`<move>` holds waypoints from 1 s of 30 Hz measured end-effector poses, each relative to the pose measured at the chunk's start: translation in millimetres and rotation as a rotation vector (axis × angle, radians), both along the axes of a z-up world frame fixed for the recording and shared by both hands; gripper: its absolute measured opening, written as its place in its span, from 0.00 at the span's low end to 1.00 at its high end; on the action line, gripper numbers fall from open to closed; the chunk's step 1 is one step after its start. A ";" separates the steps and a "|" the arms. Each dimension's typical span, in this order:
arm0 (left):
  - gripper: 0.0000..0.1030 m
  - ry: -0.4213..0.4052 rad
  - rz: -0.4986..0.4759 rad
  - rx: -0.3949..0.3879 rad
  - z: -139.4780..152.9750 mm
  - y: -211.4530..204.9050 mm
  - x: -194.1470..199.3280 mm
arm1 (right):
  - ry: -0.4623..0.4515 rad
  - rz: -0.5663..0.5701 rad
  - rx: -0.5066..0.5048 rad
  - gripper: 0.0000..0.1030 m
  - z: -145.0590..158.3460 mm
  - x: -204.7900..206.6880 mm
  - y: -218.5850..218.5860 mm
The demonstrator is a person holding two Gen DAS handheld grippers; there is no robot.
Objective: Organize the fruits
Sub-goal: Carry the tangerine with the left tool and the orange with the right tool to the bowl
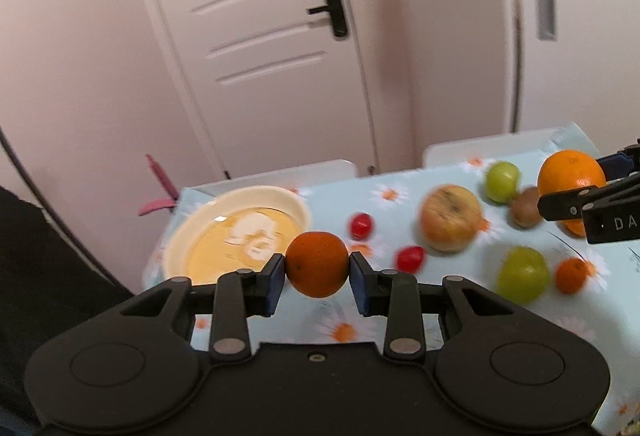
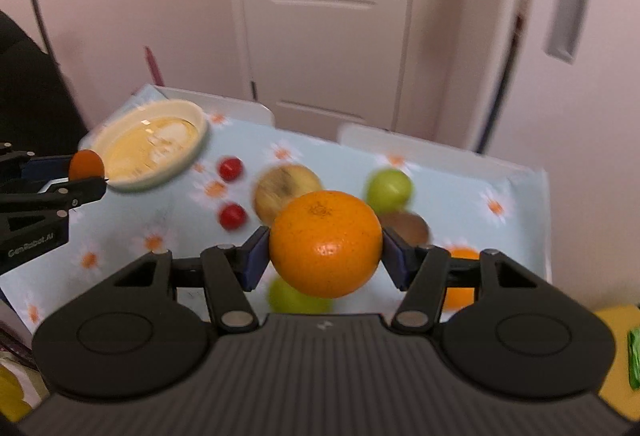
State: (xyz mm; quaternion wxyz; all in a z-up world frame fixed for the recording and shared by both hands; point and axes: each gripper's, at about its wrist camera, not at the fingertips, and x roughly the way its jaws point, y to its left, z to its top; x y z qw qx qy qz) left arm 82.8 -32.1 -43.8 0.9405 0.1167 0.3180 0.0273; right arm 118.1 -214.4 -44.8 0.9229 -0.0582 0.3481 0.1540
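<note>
The left gripper is clamped on a small tangerine, held up in the air just in front of the cream plate. The right gripper is closed on a big orange, lifted above the daisy-print tablecloth. To the right of the plate lie two red cherry tomatoes, a bruised apple, two green fruits, a kiwi and another tangerine.
</note>
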 end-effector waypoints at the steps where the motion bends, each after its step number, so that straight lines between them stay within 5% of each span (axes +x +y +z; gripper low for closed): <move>1: 0.38 -0.004 0.010 0.001 3.2 6.7 2.8 | -0.004 0.012 0.003 0.71 3.3 3.9 8.5; 15: 0.38 0.007 0.073 -0.006 18.7 105.2 63.1 | 0.008 0.068 0.036 0.71 19.7 73.5 124.1; 30: 0.38 0.111 -0.024 0.006 -38.2 156.3 159.1 | 0.052 -0.017 0.019 0.71 -14.3 162.1 202.0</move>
